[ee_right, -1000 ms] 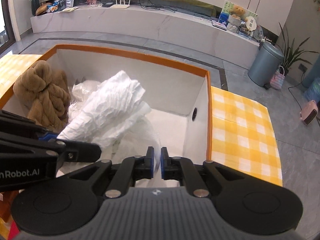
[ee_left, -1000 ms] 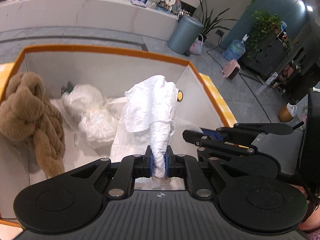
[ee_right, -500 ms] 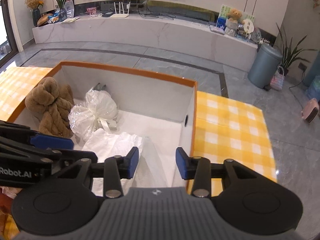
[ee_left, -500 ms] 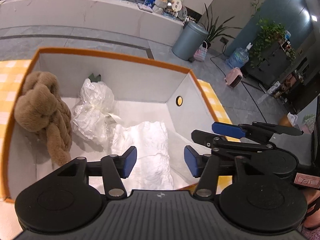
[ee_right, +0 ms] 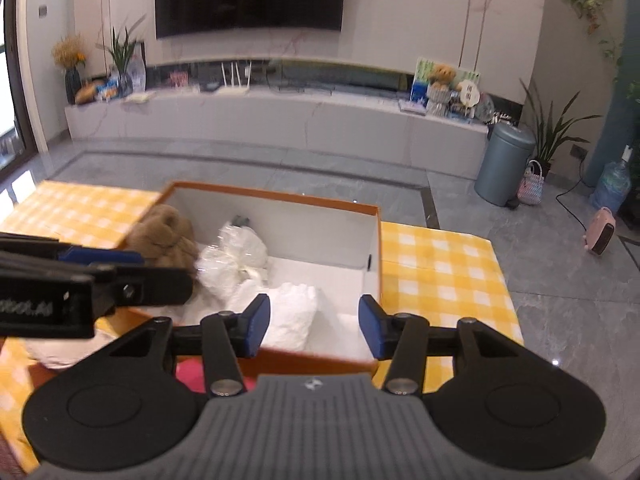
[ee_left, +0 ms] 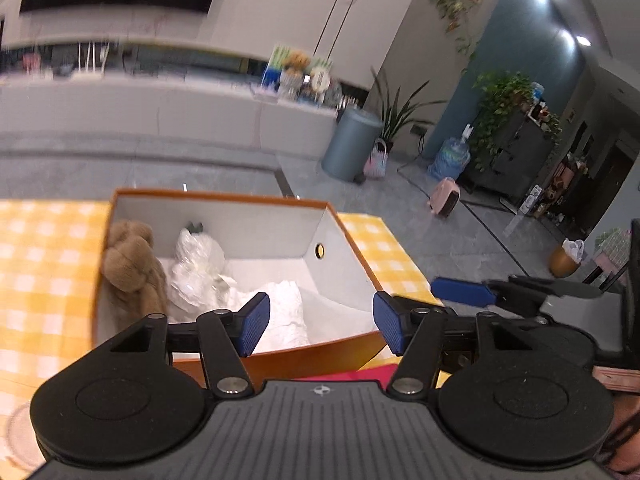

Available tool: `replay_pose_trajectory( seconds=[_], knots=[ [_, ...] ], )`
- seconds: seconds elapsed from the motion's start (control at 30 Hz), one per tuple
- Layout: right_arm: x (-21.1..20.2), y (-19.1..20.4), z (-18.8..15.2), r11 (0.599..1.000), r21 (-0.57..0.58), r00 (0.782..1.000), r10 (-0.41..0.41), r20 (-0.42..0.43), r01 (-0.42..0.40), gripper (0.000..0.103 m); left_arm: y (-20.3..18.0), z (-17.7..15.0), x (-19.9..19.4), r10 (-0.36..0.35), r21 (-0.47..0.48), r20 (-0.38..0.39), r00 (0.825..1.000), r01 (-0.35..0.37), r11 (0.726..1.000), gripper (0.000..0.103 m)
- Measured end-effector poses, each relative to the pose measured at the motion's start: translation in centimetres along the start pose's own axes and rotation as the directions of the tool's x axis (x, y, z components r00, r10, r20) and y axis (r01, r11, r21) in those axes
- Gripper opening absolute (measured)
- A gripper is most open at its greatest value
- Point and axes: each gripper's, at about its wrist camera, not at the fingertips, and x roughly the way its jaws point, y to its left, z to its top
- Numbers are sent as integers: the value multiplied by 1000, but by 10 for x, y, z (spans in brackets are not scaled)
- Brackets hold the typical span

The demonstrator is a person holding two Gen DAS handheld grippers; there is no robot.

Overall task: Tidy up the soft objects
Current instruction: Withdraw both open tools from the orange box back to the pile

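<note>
An orange box with white inside (ee_left: 344, 240) (ee_right: 372, 240) stands on a yellow checked tablecloth. In it lie a brown plush knot (ee_left: 132, 264) (ee_right: 164, 232), a clear-wrapped white bundle (ee_left: 196, 272) (ee_right: 232, 256) and a white cloth (ee_left: 286, 312) (ee_right: 294, 314). My left gripper (ee_left: 320, 326) is open and empty, above the box's near edge. My right gripper (ee_right: 314, 328) is open and empty, also above the near edge. A pink item (ee_left: 360, 372) (ee_right: 192, 376) lies in front of the box.
The yellow checked cloth (ee_right: 440, 264) extends left and right of the box. A pale cloth (ee_right: 60, 350) lies at the front left. The floor, a grey bin (ee_right: 504, 168) and a long white cabinet lie beyond the table.
My left gripper let go of the white cloth, which now lies in the box. Both grippers opened, then drew back and up from the box.
</note>
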Motion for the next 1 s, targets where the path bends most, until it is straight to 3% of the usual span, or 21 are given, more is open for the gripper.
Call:
replay_pose_trajectory(
  seconds=[0.2,0.33,0.53,0.67,0.8,1.0],
  knots=[
    [-57,24,-43,994,110,995,3,104,-15,51,-14,-32,-49,56,120,107,993,-69,990,69],
    [-80,46,-78,987,161,990,3,142,-26,63,-17,-59,-72,74,163,134,988,-96,982,69],
    [-92,83,-125,984,178,987,-28,157,0,75,-12,-104,-98,144,207,176,974,-180,962,68],
    [-89,100,-147,979,204,988,-45,147,14,76,-4,-129,-111,202,233,192,960,-245,941,66],
    [-79,113,-160,981,196,991,-40,126,15,76,13,-149,-118,241,180,150,959,-266,947,62],
    [-59,139,-176,995,101,998,-3,65,-3,83,48,-168,-115,318,142,-2,948,-315,938,55]
  ],
)
